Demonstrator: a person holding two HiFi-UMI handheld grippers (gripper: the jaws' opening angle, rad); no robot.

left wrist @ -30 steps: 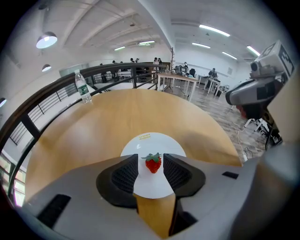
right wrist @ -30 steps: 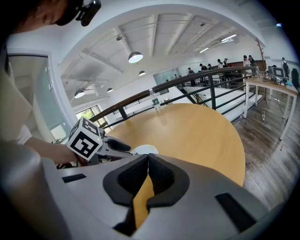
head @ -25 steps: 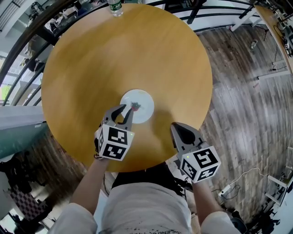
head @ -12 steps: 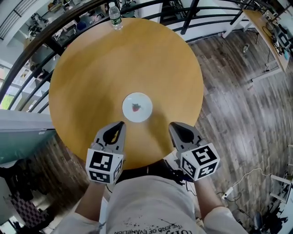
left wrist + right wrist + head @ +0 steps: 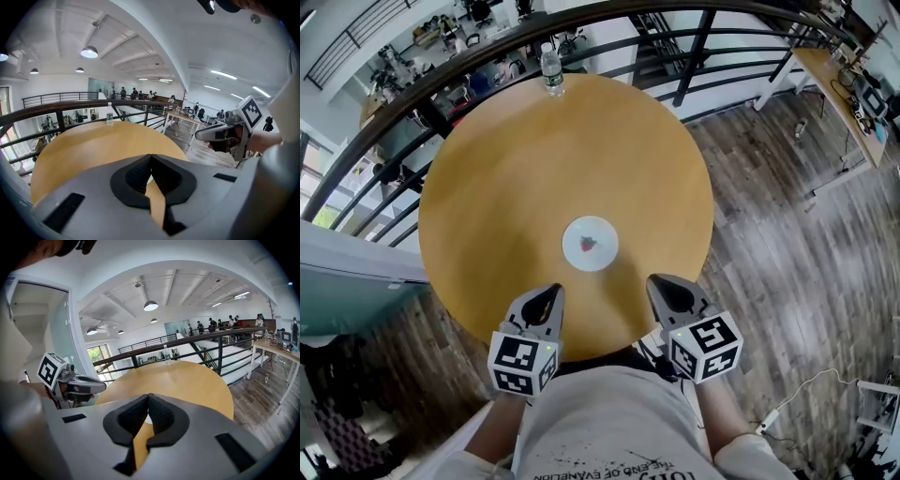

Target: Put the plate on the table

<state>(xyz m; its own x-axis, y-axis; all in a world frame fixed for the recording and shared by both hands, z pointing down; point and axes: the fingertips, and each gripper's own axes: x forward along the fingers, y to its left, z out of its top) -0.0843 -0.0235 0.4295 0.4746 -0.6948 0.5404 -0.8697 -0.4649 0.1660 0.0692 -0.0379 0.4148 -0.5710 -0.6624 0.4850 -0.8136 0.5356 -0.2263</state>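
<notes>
1. Head view: the round wooden table [image 5: 506,187] spreads ahead of both grippers. Its near rim is partly covered by them.
2. Left gripper [image 5: 549,296] and right gripper [image 5: 664,287]: each has its jaws pressed together with nothing between. The arms are cut off at the bottom edge.
3. Plate [image 5: 590,244] lies flat on the table, just ahead of the jaw tips and between the two, touching neither. In the gripper views the closed jaws hide all but a white sliver. Its centre mark is too small to identify.
4. Bottle [image 5: 551,71] stands upright at the far rim, well beyond both grippers.
</notes>
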